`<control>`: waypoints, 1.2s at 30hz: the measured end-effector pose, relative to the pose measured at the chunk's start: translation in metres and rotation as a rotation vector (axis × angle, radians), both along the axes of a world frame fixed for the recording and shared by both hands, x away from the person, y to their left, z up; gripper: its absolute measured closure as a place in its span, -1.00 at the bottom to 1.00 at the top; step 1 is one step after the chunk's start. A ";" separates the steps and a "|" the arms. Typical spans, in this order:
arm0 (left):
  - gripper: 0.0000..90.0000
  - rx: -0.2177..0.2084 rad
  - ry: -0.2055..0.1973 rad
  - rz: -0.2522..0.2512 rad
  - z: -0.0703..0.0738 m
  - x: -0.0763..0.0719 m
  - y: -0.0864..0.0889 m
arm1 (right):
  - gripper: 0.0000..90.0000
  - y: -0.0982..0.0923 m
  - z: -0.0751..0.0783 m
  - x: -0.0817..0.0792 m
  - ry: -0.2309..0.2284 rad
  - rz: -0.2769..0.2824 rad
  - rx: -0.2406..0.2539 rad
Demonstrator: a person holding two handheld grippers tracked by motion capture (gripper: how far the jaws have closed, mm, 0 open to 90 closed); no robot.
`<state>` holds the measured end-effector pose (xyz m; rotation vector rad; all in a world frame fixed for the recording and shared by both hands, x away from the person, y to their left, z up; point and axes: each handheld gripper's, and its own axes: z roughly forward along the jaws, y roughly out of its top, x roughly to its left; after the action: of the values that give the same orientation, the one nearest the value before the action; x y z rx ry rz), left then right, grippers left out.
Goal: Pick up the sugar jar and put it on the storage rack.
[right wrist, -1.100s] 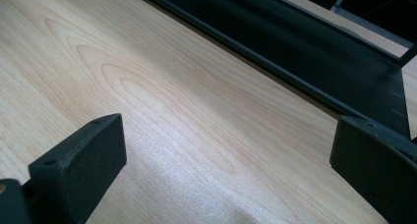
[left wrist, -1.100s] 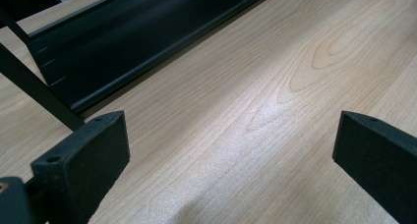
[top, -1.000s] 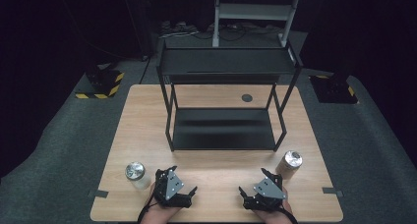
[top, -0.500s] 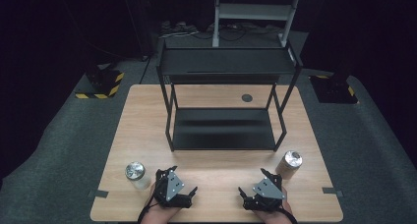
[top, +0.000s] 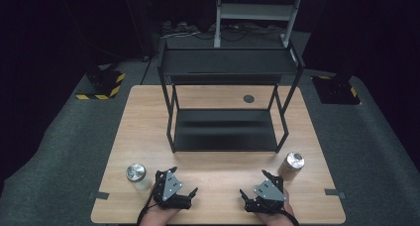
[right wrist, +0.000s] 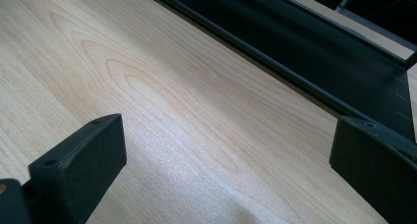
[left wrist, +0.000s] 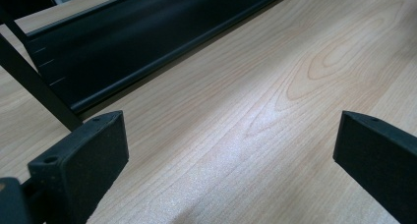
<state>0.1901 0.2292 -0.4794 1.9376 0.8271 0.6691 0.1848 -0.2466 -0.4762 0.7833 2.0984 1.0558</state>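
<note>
My left gripper (top: 179, 182) rests near the front edge of the wooden table (top: 218, 169), open, with bare wood between its jaws. Just left of it stands a silver can (top: 135, 174), upright and apart from it. My right gripper (top: 254, 183) sits at the front right, open as well, with a tan can (top: 293, 164) upright just beyond and to its right. In the left gripper view the left gripper (left wrist: 231, 140) faces the low shelf (left wrist: 123, 42) of a black rack. In the right gripper view the right gripper (right wrist: 226, 140) faces that shelf (right wrist: 314, 42) too.
A black two-tier metal rack (top: 225, 72) stands on the middle and back of the table, both shelves bare. A dark round grommet (top: 248, 98) is set into the tabletop behind it. Dark carpet surrounds the table.
</note>
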 end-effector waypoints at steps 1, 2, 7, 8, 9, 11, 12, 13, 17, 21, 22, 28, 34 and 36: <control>-0.99 -0.014 0.003 -0.003 0.000 0.000 0.002 | -1.00 0.000 0.000 0.000 0.000 0.000 0.000; -0.99 -0.027 0.001 -0.004 0.001 -0.001 0.003 | -1.00 0.000 0.000 0.000 0.000 0.000 0.000; -0.99 -0.050 -0.028 -0.013 0.006 -0.006 0.007 | -1.00 -0.001 0.000 0.001 0.004 0.004 0.004; -0.99 -0.053 -0.035 -0.016 0.008 -0.007 0.007 | -1.00 -0.001 0.000 0.001 0.005 0.003 0.005; -0.99 -0.055 -0.040 -0.016 0.009 -0.008 0.007 | -1.00 -0.001 0.000 0.001 0.005 0.004 0.006; -0.99 -0.056 -0.051 -0.023 0.011 -0.010 0.008 | -1.00 -0.002 0.000 0.001 0.004 0.004 0.007; -0.99 -0.053 -0.055 -0.025 0.013 -0.010 0.007 | -1.00 -0.002 0.000 0.001 0.005 0.004 0.008; -0.99 -0.053 -0.061 -0.029 0.014 -0.012 0.007 | -1.00 -0.002 0.000 0.001 0.005 0.005 0.008; -0.99 -0.058 -0.074 -0.036 0.018 -0.015 0.008 | -1.00 -0.002 0.000 0.001 0.007 0.006 0.009; -0.99 -0.075 -0.094 -0.045 0.025 -0.020 0.009 | -1.00 -0.003 0.000 0.002 0.007 0.009 0.009; -0.99 -0.078 -0.100 -0.047 0.027 -0.021 0.009 | -1.00 -0.003 0.000 0.001 0.006 0.008 0.010; -0.99 -0.084 -0.125 -0.054 0.033 -0.027 0.010 | -1.00 -0.004 0.000 0.002 0.008 0.009 0.018; -0.99 -0.093 -0.144 -0.053 0.036 -0.030 0.013 | -1.00 -0.004 0.000 0.002 0.008 0.010 0.020; -0.99 -0.099 -0.148 -0.048 0.037 -0.031 0.015 | -1.00 -0.005 0.000 0.002 0.008 0.010 0.020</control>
<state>0.1587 0.2443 -0.4427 1.7903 0.7071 0.7199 0.1867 -0.2511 -0.4761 0.7887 2.1035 1.0824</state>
